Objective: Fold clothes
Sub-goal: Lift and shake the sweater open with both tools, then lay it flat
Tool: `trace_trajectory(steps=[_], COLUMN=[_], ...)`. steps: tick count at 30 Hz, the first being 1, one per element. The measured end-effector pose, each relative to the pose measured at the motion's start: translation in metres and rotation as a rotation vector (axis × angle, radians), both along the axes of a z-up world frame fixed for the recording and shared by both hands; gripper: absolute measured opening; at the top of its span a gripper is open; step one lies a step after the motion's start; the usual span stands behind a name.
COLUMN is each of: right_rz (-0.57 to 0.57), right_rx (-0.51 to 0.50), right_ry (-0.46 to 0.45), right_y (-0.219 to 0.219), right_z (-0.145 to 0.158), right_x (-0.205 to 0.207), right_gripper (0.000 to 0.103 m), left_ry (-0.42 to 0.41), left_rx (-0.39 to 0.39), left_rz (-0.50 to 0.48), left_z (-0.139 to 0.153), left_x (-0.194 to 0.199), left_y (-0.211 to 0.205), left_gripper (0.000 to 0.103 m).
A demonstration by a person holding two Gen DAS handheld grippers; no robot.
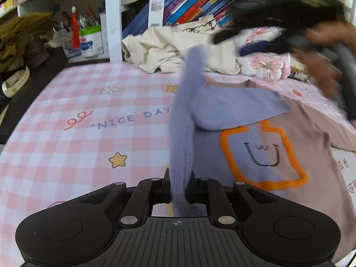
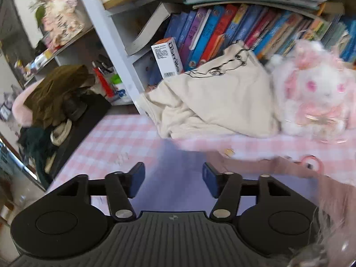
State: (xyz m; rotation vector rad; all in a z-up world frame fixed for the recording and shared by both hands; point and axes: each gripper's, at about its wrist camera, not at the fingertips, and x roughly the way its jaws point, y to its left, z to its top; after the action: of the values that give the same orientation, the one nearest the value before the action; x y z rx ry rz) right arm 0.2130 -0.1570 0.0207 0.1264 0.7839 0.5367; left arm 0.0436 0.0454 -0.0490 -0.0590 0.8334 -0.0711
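A sweater (image 1: 255, 151), half lavender and half dusty pink with an orange-outlined face, lies on the pink checked sheet (image 1: 77, 111). My left gripper (image 1: 179, 185) is shut on its lavender sleeve (image 1: 182, 122), which runs up from the jaws and drapes over the sweater's body. In the left wrist view my right gripper (image 1: 235, 44) is a blur at the upper right, held by a hand (image 1: 320, 66). In its own view the right gripper (image 2: 173, 182) stands open over blurred lavender cloth (image 2: 173, 162), and its blue pads (image 2: 138, 178) press on nothing.
A cream garment (image 1: 178, 46) and a pink plush toy (image 2: 311, 93) lie at the back of the bed against a bookshelf (image 2: 222, 26). Olive clothes (image 1: 17, 35) and a black ledge (image 1: 33, 82) are on the left. A white shelf post (image 1: 113, 17) stands behind.
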Motion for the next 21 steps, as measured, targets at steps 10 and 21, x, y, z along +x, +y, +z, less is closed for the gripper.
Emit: trace_trajectory(steps=[10, 21], right_rz=[-0.236, -0.134], right_rx=[-0.276, -0.408], right_ry=[0.185, 0.127], right_y=[-0.151, -0.147], right_z=[-0.059, -0.086], right_x=[-0.157, -0.191], right_gripper=[0.052, 0.012], left_ry=[-0.164, -0.271], left_rx=[0.196, 0.295], left_rz=[-0.145, -0.454], left_z=[0.031, 0.018], left_x=[-0.040, 0.059], left_y=[-0.008, -0.156], left_gripper=[0.045, 0.045])
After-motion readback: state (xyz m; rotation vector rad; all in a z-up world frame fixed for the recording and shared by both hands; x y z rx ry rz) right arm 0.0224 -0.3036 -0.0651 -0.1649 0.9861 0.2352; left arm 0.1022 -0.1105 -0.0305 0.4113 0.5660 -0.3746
